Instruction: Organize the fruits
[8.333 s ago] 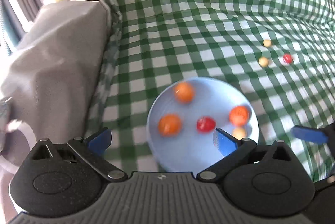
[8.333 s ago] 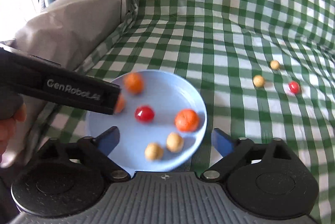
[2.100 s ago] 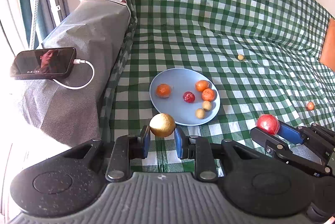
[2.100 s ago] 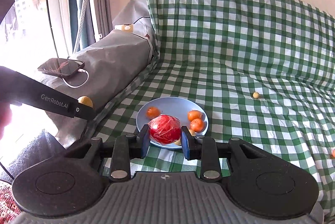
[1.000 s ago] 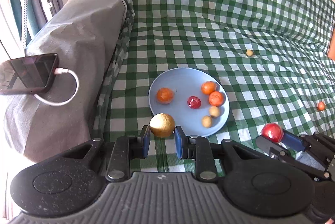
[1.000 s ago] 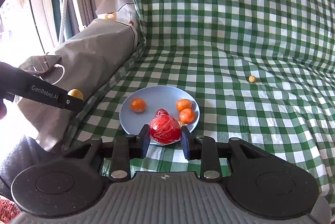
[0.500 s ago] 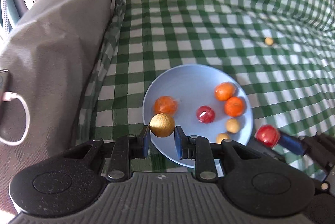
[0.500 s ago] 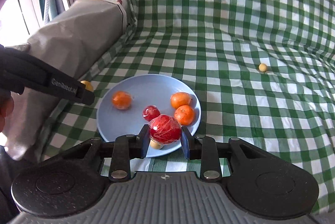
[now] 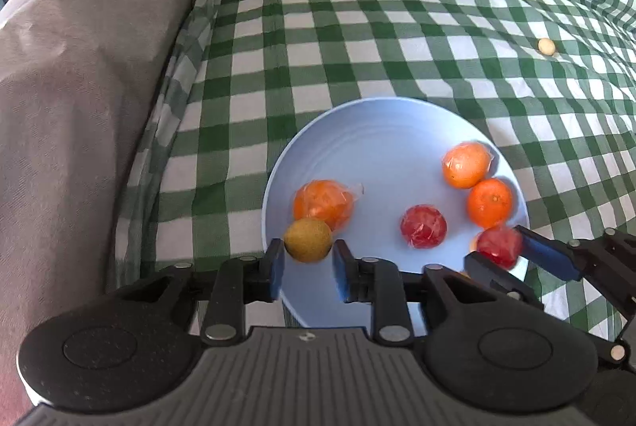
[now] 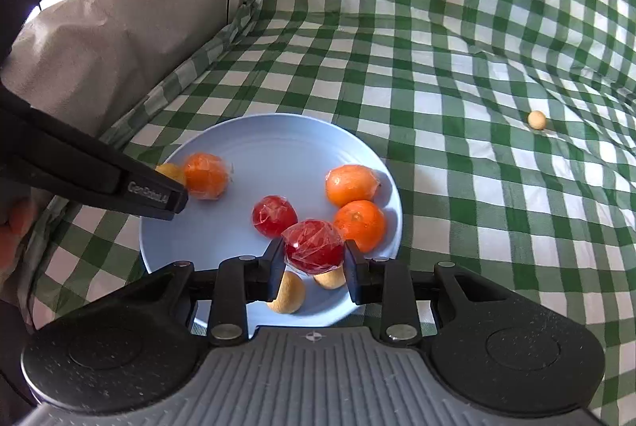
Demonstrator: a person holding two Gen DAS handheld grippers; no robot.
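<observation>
A light blue plate point(image 9: 377, 143) point(image 10: 270, 139) lies on the green checked cloth. It holds three oranges, a red wrapped fruit point(image 9: 423, 232) and two small tan fruits point(image 10: 288, 292). My left gripper point(image 9: 308, 259) hangs low over the plate's left edge. Its jaws are opening, but the yellow-brown fruit point(image 9: 308, 240) still sits between the pads and touches both. From the right wrist view this fruit point(image 10: 171, 171) peeks out behind the left finger, beside an orange point(image 10: 206, 175). My right gripper point(image 10: 314, 267) point(image 9: 499, 255) is shut on a red wrapped fruit point(image 10: 314, 247) over the plate's near right part.
A grey covered armrest point(image 9: 79, 68) point(image 10: 119, 20) rises along the left of the plate. One small tan fruit point(image 9: 546, 47) point(image 10: 536, 119) lies loose on the cloth at the far right. A person's hand point(image 10: 12, 231) shows at the left edge.
Both grippers have come down and closer to the plate, each still carrying its fruit. The plate now fills much more of both views.
</observation>
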